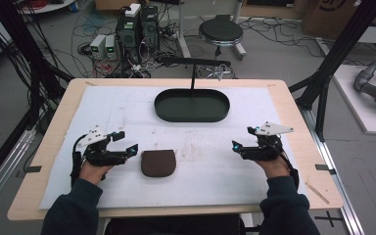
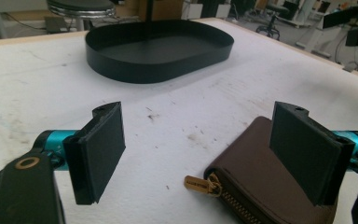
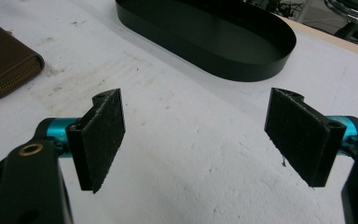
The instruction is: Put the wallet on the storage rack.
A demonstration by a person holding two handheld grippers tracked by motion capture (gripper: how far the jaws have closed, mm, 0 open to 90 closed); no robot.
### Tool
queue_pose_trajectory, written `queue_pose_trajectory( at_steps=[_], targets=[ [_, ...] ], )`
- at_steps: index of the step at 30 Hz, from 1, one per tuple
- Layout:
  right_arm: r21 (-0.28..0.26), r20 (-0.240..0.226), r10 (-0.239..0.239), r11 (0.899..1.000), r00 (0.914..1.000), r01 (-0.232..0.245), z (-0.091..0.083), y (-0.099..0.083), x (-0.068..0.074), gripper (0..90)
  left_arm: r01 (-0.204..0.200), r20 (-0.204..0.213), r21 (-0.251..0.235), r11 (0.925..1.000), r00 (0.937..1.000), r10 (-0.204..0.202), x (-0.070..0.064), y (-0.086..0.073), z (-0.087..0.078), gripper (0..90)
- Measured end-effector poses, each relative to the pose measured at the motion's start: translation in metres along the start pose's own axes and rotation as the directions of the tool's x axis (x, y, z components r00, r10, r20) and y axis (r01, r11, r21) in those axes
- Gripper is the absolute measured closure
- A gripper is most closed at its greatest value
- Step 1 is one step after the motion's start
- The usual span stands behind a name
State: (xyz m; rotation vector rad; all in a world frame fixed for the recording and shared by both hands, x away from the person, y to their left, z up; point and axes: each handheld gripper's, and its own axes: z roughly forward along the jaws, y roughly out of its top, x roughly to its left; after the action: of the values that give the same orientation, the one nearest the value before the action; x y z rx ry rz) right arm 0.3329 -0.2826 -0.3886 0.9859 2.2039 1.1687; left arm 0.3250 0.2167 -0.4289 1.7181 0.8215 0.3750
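A brown zip wallet (image 1: 158, 163) lies flat on the white mat, near the front middle. My left gripper (image 1: 126, 142) is open just left of it; in the left gripper view the wallet (image 2: 261, 177) sits under the right jaw, with its gold zip pull (image 2: 196, 184) between the jaws. My left gripper (image 2: 200, 154) holds nothing. My right gripper (image 1: 242, 140) is open well to the right of the wallet, above bare mat. In the right gripper view the wallet (image 3: 2, 58) is far off at the left and my right gripper (image 3: 193, 140) is empty.
A black oval tray (image 1: 192, 105) stands empty at the back middle of the white mat (image 1: 127, 107), with a thin black stand (image 1: 194, 68) behind it. Beyond the table are a stool (image 1: 220, 32) and cables on the floor.
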Motion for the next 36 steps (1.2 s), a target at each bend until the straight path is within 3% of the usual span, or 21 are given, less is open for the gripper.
queue_pose_trajectory(
  at_steps=[6,8,10,11,15,19,23,28,32,34,35,36],
  targets=[
    [0.015,0.001,0.008,1.000,1.0000,-0.008,0.001,-0.002,-0.001,20.5,-0.033,0.025,0.045,0.9984,0.9992,0.032,-0.003,-0.001,0.017,19.6],
    [0.020,0.000,0.014,1.000,0.9999,-0.014,0.002,-0.002,0.000,20.4,-0.032,0.028,0.052,0.9981,0.9991,0.031,-0.003,-0.001,0.020,19.6],
    [0.028,-0.007,0.010,1.000,0.9999,-0.010,0.003,-0.002,0.000,20.5,-0.005,0.017,0.100,0.9950,0.9999,0.003,0.000,-0.002,0.029,19.6],
    [0.029,-0.005,0.007,1.000,1.0000,-0.007,0.004,-0.002,0.000,20.5,0.004,0.021,0.101,0.9948,0.9998,-0.006,0.001,-0.002,0.030,19.3],
    [0.030,-0.010,0.018,0.999,0.9998,-0.018,0.003,-0.003,-0.001,20.6,-0.003,0.049,0.119,0.9929,0.9988,-0.003,0.001,-0.002,0.033,19.2],
    [0.021,-0.014,0.025,0.999,0.9996,-0.025,0.003,-0.004,-0.002,20.6,0.000,0.072,0.160,0.9871,0.9973,-0.012,-0.001,-0.001,0.040,19.3],
    [0.021,-0.017,0.025,0.999,0.9995,-0.025,0.003,-0.004,-0.002,20.6,-0.035,0.105,0.235,0.9712,0.9944,0.011,-0.005,-0.005,0.050,19.6],
    [0.019,-0.024,0.024,1.000,0.9994,-0.024,0.002,-0.004,-0.002,20.6,-0.043,0.131,0.245,0.9686,0.9914,0.011,-0.005,-0.005,0.051,23.8],
    [0.019,-0.025,0.029,0.999,0.9993,-0.029,0.002,-0.005,-0.003,20.7,-0.024,0.180,0.262,0.9649,0.9834,-0.024,-0.003,-0.006,0.051,33.6],
    [0.016,-0.025,0.029,0.999,0.9993,-0.029,0.002,-0.005,-0.003,20.7,0.042,0.216,0.298,0.9537,0.9701,-0.110,0.001,-0.008,0.050,36.7],
    [0.016,-0.025,0.029,0.999,0.9993,-0.029,0.002,-0.005,-0.003,20.7,0.042,0.216,0.298,0.9537,0.9701,-0.110,0.001,-0.008,0.050,37.1],
    [0.015,-0.025,0.029,0.999,0.9993,-0.029,0.001,-0.005,-0.004,20.8,0.063,0.240,0.314,0.9475,0.9602,-0.143,0.003,-0.009,0.050,37.8]
  ],
)
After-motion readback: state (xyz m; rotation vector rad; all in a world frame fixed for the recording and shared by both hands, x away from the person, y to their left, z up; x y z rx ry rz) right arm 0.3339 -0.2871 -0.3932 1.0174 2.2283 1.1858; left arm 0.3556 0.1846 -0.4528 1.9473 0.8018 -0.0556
